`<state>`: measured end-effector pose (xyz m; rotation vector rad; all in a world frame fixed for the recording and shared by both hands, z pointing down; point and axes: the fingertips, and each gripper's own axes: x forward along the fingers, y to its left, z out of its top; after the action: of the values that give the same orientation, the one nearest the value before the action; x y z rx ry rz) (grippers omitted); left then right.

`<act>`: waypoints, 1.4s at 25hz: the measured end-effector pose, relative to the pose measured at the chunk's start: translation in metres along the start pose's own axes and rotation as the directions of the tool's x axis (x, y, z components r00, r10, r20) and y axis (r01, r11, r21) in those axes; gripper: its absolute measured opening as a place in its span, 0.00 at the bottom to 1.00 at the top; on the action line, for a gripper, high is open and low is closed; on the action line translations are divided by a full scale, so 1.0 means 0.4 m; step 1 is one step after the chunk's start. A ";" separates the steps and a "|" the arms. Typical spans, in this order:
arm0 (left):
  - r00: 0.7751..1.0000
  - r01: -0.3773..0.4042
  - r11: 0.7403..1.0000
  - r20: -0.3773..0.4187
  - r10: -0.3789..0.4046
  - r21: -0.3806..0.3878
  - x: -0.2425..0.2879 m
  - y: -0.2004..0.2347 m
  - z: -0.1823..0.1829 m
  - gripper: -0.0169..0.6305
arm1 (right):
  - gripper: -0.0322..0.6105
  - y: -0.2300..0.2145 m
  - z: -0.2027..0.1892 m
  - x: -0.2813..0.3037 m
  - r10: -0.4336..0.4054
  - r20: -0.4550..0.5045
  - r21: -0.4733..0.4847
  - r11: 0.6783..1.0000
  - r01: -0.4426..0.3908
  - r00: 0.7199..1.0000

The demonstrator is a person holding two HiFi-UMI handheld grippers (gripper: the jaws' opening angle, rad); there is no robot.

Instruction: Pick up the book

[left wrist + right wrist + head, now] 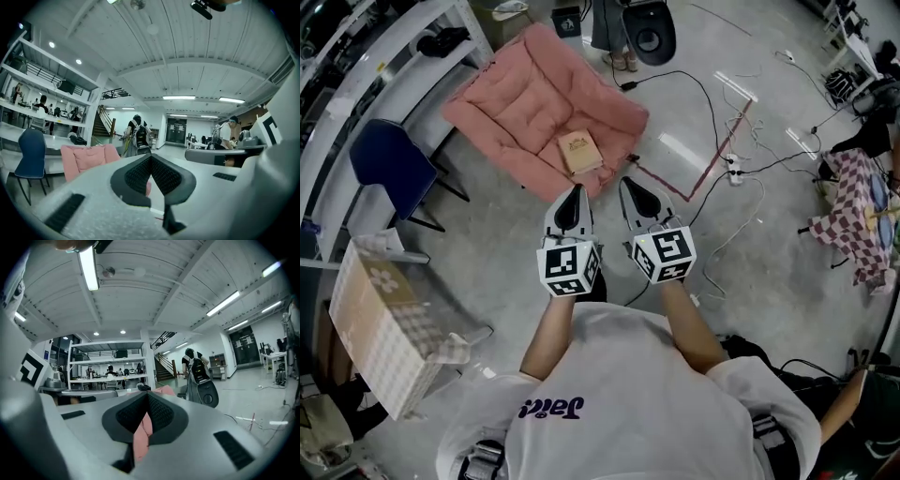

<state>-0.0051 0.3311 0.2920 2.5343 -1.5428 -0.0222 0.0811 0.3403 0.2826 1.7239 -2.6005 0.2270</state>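
A tan book (579, 152) lies flat on a pink cushioned seat (534, 94) on the floor ahead of me. My left gripper (574, 194) and right gripper (630, 186) are held side by side just short of the seat's near edge, both level and shut with nothing between the jaws. In the left gripper view the left gripper (151, 158) has its dark pads together, with the pink seat (86, 159) to the left. In the right gripper view the right gripper (147, 398) is closed, and the pink seat (142, 434) shows behind its pads. The book is hidden in both gripper views.
A blue chair (389, 164) stands left of the seat beside a long white bench (356, 84). A clear plastic box (384, 328) sits at my near left. Cables and a power strip (733, 169) cross the floor on the right, near a checked cloth (853, 211). A person with a backpack (138, 136) stands beyond.
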 end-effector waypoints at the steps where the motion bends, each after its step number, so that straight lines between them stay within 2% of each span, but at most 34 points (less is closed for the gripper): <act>1: 1.000 -0.004 1.000 -0.001 0.004 -0.003 0.044 0.038 0.006 0.05 | 0.07 -0.005 0.002 0.055 0.011 -0.003 0.004 1.000 -0.011 1.000; 7: 0.999 -0.022 0.999 -0.029 0.021 -0.023 0.262 0.233 0.025 0.05 | 0.07 -0.021 0.029 0.346 0.064 -0.021 0.005 0.998 -0.064 0.998; 12: 0.996 -0.014 0.998 -0.087 0.009 -0.056 0.414 0.371 0.001 0.05 | 0.07 -0.036 0.001 0.560 0.093 -0.080 0.033 0.995 -0.090 0.993; 17: 0.988 -0.043 0.991 -0.154 0.023 -0.126 0.494 0.470 -0.057 0.05 | 0.07 -0.054 -0.069 0.671 0.131 -0.170 0.084 0.989 -0.118 0.977; 22: 0.968 -0.062 0.976 -0.252 0.008 -0.207 0.569 0.503 -0.157 0.05 | 0.07 -0.148 -0.151 0.736 0.135 -0.258 0.143 0.985 -0.101 0.957; 26: 0.938 -0.097 0.966 -0.348 0.007 -0.241 0.648 0.533 -0.250 0.05 | 0.07 -0.234 -0.249 0.810 0.166 -0.343 0.184 0.977 -0.107 0.924; 29: 0.906 -0.143 0.946 -0.424 0.007 -0.290 0.726 0.561 -0.340 0.05 | 0.07 -0.296 -0.340 0.871 0.202 -0.411 0.213 0.969 -0.122 0.889; 31: 0.883 -0.171 0.936 -0.470 0.007 -0.308 0.777 0.580 -0.401 0.05 | 0.07 -0.331 -0.406 0.907 0.224 -0.461 0.229 0.965 -0.129 0.859; 35: 0.833 -0.227 0.914 -0.554 0.004 -0.336 0.851 0.626 -0.527 0.05 | 0.07 -0.369 -0.558 0.966 0.273 -0.562 0.269 0.953 -0.139 0.780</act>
<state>-0.0459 -0.0521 0.5649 1.8997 -1.2959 0.3450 0.0493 -0.0411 0.5553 1.1276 -2.3213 0.9222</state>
